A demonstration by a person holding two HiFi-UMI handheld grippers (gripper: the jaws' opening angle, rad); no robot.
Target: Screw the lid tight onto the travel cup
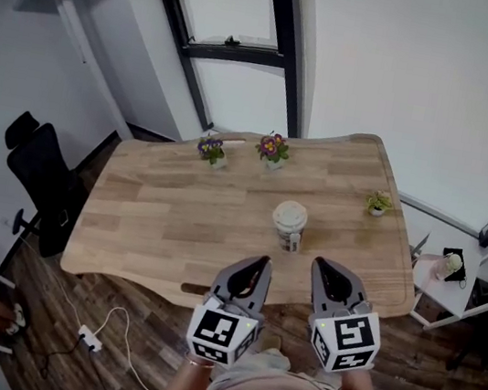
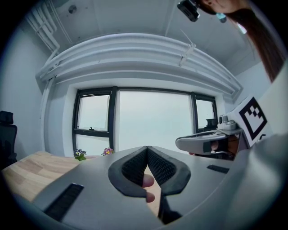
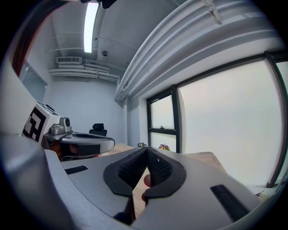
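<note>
Both pinched shut, empty — my left gripper [image 1: 262, 261] and right gripper [image 1: 317, 264] sit short of the travel cup [image 1: 288, 234]; I'd open wide, brace its body, twist the lid [image 1: 290, 213].

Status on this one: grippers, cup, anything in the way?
Left hand-held gripper and right hand-held gripper shut, empty. Travel cup upright, lid on top, untouched. Nothing in between.

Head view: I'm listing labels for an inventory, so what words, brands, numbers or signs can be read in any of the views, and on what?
Travel cup: dark print low on its side, too small and blurred to read.
Left gripper and right gripper: black-and-white square markers only, patterns, not letters or digits.
Everything else: no text visible, so nothing here can be quoted.
</note>
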